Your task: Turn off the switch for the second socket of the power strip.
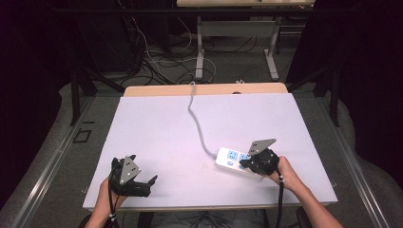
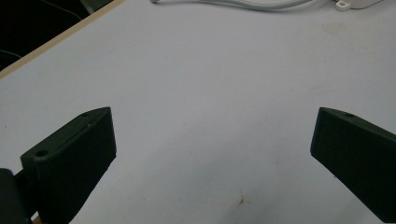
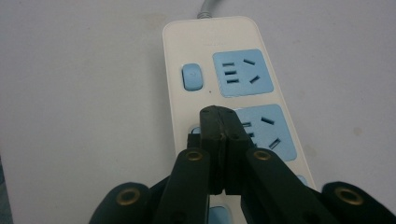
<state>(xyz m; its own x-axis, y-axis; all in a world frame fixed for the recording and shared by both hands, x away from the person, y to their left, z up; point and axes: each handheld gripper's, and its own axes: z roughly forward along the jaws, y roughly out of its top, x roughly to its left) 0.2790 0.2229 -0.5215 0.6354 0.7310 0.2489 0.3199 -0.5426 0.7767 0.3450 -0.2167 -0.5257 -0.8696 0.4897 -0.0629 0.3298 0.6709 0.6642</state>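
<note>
A white power strip (image 1: 231, 158) with blue sockets lies at the front right of the white table (image 1: 157, 128). Its grey cable (image 1: 195, 118) runs back over the far edge. My right gripper (image 1: 243, 164) is shut, with its tips down over the strip. In the right gripper view the shut jaws (image 3: 219, 119) cover a small blue button beside the second socket (image 3: 268, 133) of the power strip (image 3: 210, 46); whether they touch it I cannot tell. Another blue button (image 3: 192, 77) and the first socket (image 3: 243, 72) lie beyond. My left gripper (image 1: 145, 171) rests open at the front left, its jaws (image 2: 212, 140) wide over bare table.
The table's wooden far edge (image 1: 204, 89) shows behind the white top. Beyond it stand metal desk legs (image 1: 199, 52) and loose cables on the floor (image 1: 157, 61). The strip's cable (image 2: 243, 4) crosses the top of the left gripper view.
</note>
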